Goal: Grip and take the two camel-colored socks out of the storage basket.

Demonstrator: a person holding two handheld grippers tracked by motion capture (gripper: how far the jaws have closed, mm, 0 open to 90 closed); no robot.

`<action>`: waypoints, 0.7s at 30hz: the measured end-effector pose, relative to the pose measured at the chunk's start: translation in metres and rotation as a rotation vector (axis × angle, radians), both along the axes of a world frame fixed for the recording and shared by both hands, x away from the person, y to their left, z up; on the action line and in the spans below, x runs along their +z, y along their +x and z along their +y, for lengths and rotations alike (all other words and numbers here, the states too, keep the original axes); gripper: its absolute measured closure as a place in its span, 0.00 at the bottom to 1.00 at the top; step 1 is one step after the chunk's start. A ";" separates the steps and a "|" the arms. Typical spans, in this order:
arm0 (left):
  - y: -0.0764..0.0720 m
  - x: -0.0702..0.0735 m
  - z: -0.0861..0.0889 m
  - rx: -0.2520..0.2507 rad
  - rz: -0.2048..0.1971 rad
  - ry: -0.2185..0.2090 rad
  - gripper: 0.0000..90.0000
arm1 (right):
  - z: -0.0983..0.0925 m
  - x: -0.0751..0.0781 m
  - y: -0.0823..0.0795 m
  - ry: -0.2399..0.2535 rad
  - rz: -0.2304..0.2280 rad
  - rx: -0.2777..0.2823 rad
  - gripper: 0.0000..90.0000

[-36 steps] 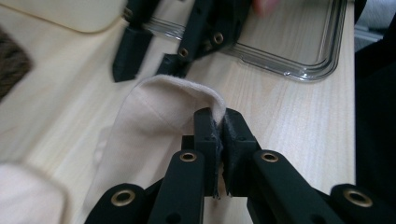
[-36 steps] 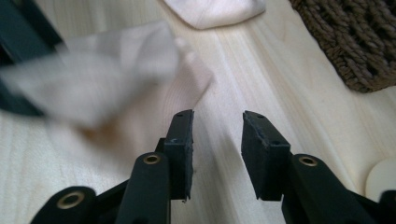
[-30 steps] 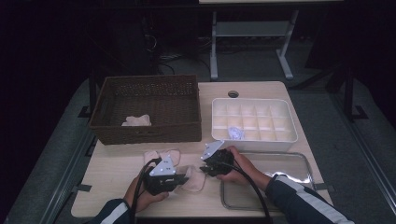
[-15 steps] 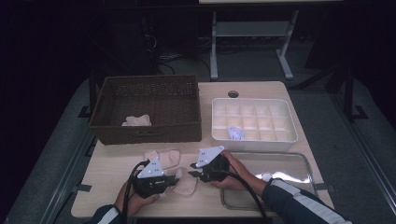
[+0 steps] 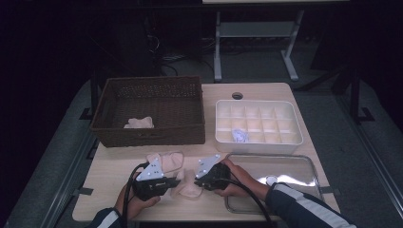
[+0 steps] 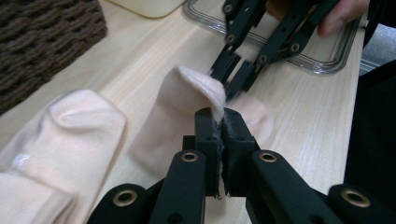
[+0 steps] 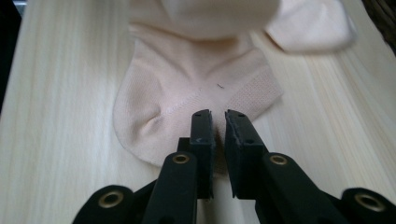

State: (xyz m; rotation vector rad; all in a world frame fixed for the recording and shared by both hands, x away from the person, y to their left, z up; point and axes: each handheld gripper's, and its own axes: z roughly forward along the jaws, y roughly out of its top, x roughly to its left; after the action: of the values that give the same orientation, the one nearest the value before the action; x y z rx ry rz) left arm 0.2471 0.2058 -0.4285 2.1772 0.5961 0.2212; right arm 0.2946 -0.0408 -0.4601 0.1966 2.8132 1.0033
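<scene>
While the left claw (image 6: pixel 221 122) pinches the sock (image 6: pixel 187 100), the right claw (image 7: pixel 218 122) has just closed on its edge.

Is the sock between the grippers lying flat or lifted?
Partly lifted: the left gripper pinches a raised fold of the sock; the rest lies on the table.

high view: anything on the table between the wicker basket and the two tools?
Yes. In the high view a second pale sock lies on the wood between the wicker basket and the left tool; the left gripper view shows it beside the sock pinched there.
</scene>
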 end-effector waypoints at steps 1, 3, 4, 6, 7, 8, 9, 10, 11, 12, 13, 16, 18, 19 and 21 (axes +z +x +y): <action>0.000 0.000 0.002 0.005 -0.002 0.005 0.96 | -0.004 0.001 0.000 -0.010 0.002 -0.009 0.90; -0.001 -0.001 0.005 0.021 0.004 0.022 0.96 | -0.010 0.003 0.000 -0.045 -0.007 -0.012 0.90; -0.001 -0.002 0.009 0.032 0.015 0.024 0.96 | -0.012 0.004 0.000 -0.061 -0.018 -0.009 0.90; -0.003 -0.005 0.014 0.054 0.035 0.030 0.96 | -0.017 0.004 0.000 -0.067 -0.015 -0.018 0.90; -0.005 -0.007 0.016 0.061 0.043 0.032 0.96 | -0.020 0.004 0.001 -0.069 -0.019 -0.016 0.90; -0.007 -0.009 0.019 0.068 0.053 0.035 0.95 | -0.022 0.004 0.001 -0.066 -0.017 -0.020 0.90; -0.008 -0.010 0.021 0.081 0.064 0.037 0.94 | -0.024 0.004 0.001 -0.063 -0.018 -0.021 0.90; -0.010 -0.012 0.024 0.089 0.070 0.038 0.93 | -0.027 0.004 0.002 -0.060 -0.016 -0.030 0.90; -0.011 -0.013 0.027 0.097 0.080 0.036 0.92 | -0.029 0.004 0.002 -0.060 -0.016 -0.034 0.90; -0.012 -0.013 0.029 0.105 0.085 0.034 0.90 | -0.031 0.003 0.002 -0.060 -0.021 -0.033 0.89; -0.013 -0.013 0.031 0.115 0.086 0.035 0.86 | -0.033 0.004 0.002 -0.066 -0.016 -0.039 0.89; -0.014 -0.011 0.036 0.141 0.062 0.039 0.81 | -0.039 0.005 0.002 -0.070 -0.018 -0.048 0.85; -0.012 -0.010 0.037 0.176 0.045 0.037 0.74 | -0.042 0.006 0.002 -0.054 -0.018 -0.062 0.85; -0.011 -0.009 0.037 0.186 0.035 0.027 0.74 | -0.043 0.008 0.003 -0.050 -0.047 -0.073 0.87; -0.009 -0.006 0.034 0.170 0.008 0.011 0.74 | -0.045 0.014 0.003 0.005 -0.067 -0.099 0.91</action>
State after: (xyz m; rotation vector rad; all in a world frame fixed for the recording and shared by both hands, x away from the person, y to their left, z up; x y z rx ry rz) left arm 0.2383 0.2403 -0.4348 2.1398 0.7873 0.3074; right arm 0.2981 -0.0854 -0.4461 0.2942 2.7126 0.9765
